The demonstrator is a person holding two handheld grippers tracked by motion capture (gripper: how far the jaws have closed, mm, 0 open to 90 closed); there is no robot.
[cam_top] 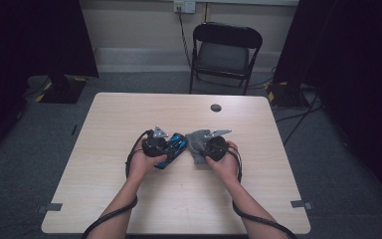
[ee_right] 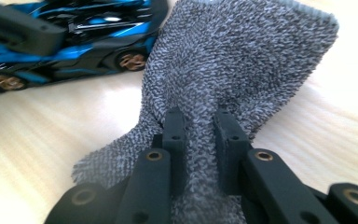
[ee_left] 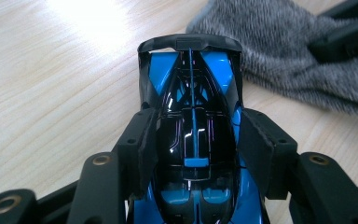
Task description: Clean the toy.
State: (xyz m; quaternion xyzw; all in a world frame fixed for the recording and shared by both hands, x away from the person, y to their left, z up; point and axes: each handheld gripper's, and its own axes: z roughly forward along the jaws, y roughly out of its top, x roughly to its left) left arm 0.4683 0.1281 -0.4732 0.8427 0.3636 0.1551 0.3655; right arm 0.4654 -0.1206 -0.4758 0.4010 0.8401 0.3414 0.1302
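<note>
1. Left gripper: jaws clamped on both flanks of blue-and-black toy car, pads pressing mid-body beside the cockpit; rear wing pointing away from the camera.
2. Toy car near table centre, resting on the light wood table, just left of the cloth in the high view.
3. Right gripper: jaws nearly together, pinching a raised fold of grey terry cloth; fabric bunched between the pads.
4. Cloth spread flat on the tabletop beyond the pinch, one edge touching or almost touching the car's side near a wheel in the right gripper view; contact not resolvable.
5. Both hands close together at table centre, grippers side by side, cables trailing back along forearms.
6. Background: black folding chair beyond the far table edge.
</note>
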